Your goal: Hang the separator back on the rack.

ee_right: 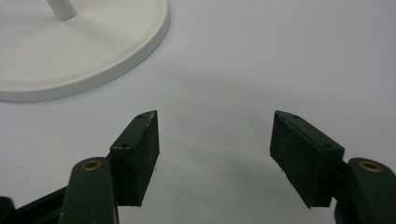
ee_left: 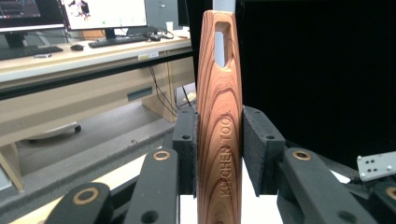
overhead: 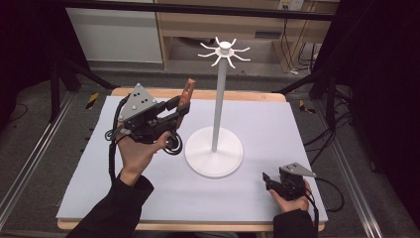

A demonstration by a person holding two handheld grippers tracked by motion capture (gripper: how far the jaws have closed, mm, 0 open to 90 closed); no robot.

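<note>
Progress, as judged: pickup is done, hanging is not. A wooden utensil handle [ee_left: 219, 121] is pinched between the jaws of the left gripper [overhead: 171, 110], raised above the table [overhead: 277, 119] w/ its end aimed toward the white hook stand [overhead: 221, 106]; no hook is reached yet. The handle is seen as reddish striped wood, engraved "KITCHEN TOOL", w/ a hanging slot near the tip. The right gripper [ee_right: 212, 154] is rested low on the table, jaws spread, nothing btw them.

Red-brown grained handle [ee_left: 219, 126], white stand [overhead: 214, 148]
</note>
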